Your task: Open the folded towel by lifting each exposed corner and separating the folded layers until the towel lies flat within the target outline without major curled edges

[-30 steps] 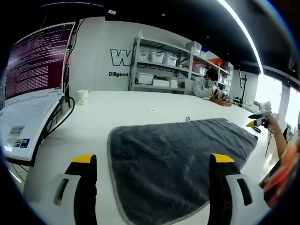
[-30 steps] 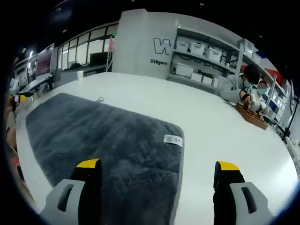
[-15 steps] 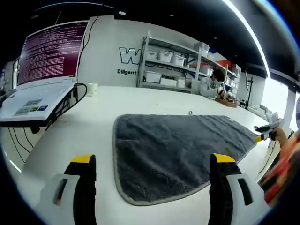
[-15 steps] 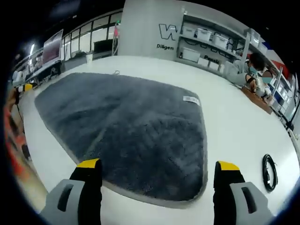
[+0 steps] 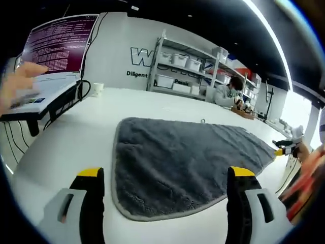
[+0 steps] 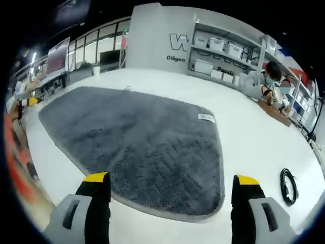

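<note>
In the left gripper view the grey plush towel point(image 5: 183, 165) lies spread flat on the white table point(image 5: 76, 147) beyond the wide, empty left gripper point(image 5: 165, 203), and in the right gripper view the right gripper point(image 6: 171, 206) gapes equally empty, so unfolding looks essentially finished, though no target outline is visible.

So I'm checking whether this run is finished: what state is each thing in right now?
Towel: spread flat on the table, one layer, edges uncurled.
Left claw: open, holding nothing.
Right claw: open, holding nothing.
Label: lying flat on the towel.
Cable: coiled on the table.
</note>
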